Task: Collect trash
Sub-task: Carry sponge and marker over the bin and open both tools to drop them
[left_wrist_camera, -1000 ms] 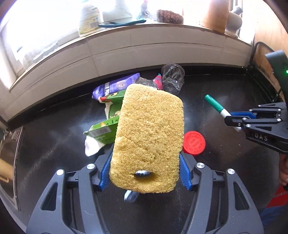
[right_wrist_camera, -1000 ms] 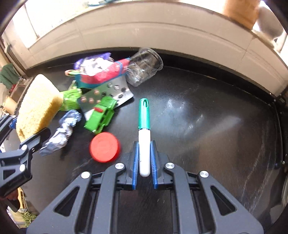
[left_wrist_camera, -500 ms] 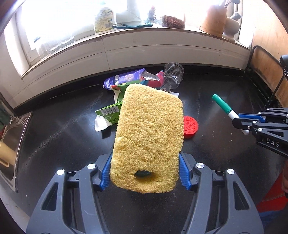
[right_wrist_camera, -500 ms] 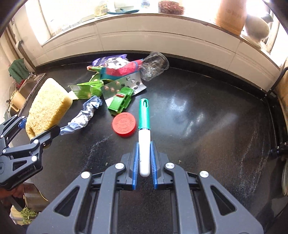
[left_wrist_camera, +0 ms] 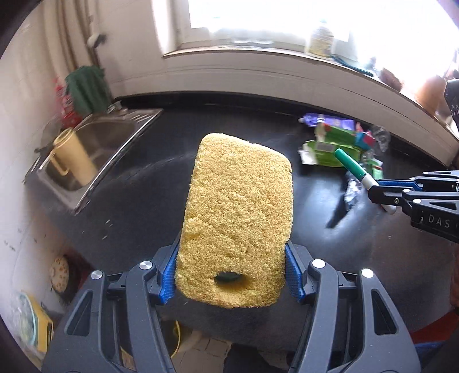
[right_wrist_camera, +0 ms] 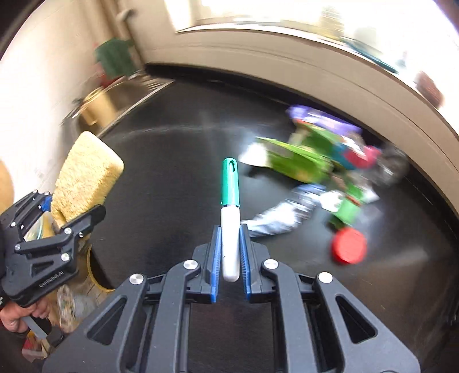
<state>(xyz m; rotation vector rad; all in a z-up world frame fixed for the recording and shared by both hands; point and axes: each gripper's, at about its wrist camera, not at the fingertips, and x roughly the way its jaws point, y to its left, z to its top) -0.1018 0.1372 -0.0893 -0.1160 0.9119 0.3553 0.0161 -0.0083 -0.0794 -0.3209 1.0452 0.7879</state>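
Left hand-held gripper [left_wrist_camera: 231, 275] clamps a yellow sponge [left_wrist_camera: 238, 218] above the black counter [left_wrist_camera: 160, 200]; right hand-held gripper [right_wrist_camera: 229, 258] grips a green-capped marker [right_wrist_camera: 230, 212]; wrappers [right_wrist_camera: 309, 155], foil [right_wrist_camera: 284, 212] and red lid [right_wrist_camera: 348, 246] lie heaped on the counter's right side, sink [left_wrist_camera: 94, 149] at left

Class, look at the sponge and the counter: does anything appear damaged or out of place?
Yes. The yellow sponge in the left gripper has a dark hole near its lower edge, and wrappers lie littered on the black counter.

Black countertop [left_wrist_camera: 149, 200], steel sink [left_wrist_camera: 94, 149] at left, bright window [left_wrist_camera: 258, 17], pale tiled wall [left_wrist_camera: 229, 77]
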